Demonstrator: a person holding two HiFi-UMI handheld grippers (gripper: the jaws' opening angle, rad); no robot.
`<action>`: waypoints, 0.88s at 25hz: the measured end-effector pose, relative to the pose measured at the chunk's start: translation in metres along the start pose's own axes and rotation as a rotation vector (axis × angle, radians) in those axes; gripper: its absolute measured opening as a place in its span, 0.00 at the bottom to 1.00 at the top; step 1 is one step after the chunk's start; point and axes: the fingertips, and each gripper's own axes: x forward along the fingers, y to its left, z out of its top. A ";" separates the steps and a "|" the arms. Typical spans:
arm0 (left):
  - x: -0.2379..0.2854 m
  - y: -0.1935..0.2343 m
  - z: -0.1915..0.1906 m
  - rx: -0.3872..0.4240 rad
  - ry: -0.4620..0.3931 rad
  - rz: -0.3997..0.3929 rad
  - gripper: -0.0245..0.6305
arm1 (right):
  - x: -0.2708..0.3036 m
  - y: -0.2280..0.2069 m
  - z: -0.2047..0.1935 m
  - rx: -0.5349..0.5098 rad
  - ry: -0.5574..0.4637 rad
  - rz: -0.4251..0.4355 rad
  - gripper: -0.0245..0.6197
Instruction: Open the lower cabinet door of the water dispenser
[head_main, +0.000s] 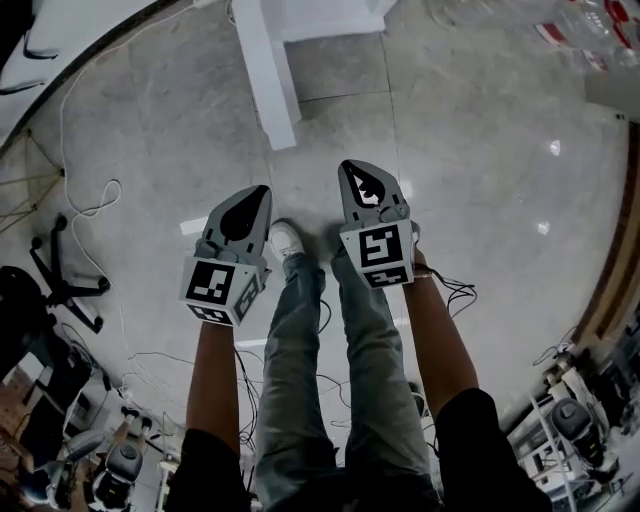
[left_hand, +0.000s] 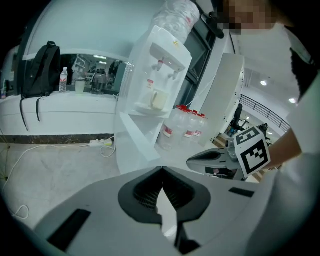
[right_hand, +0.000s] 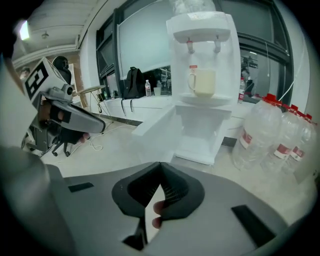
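Both pairs of jaws are pressed together with nothing between them, on the left gripper (left_hand: 161, 171) and the right gripper (right_hand: 160, 166). The pale polished floor (head_main: 480, 150) carries a white water dispenser (right_hand: 202, 75) near its wall edge, its lower cabinet door (right_hand: 156, 127) swung open. Large water bottles (right_hand: 270, 135) stand just beside it. A mug (right_hand: 202, 82) sits under the taps.

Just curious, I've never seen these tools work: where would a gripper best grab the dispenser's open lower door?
Take the door at its free outer edge, far from the hinge. It is a thin flat panel swung out from the dispenser, so come at that edge end-on, one jaw on each face, probably near the top corner.
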 end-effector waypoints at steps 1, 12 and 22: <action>0.000 -0.004 0.008 0.009 -0.001 -0.006 0.05 | -0.007 -0.005 0.005 0.008 -0.005 -0.009 0.06; -0.010 -0.035 0.087 0.052 -0.038 -0.011 0.05 | -0.075 -0.050 0.069 0.059 -0.071 -0.084 0.06; -0.035 -0.058 0.151 0.058 -0.075 0.031 0.05 | -0.138 -0.084 0.126 0.085 -0.132 -0.122 0.06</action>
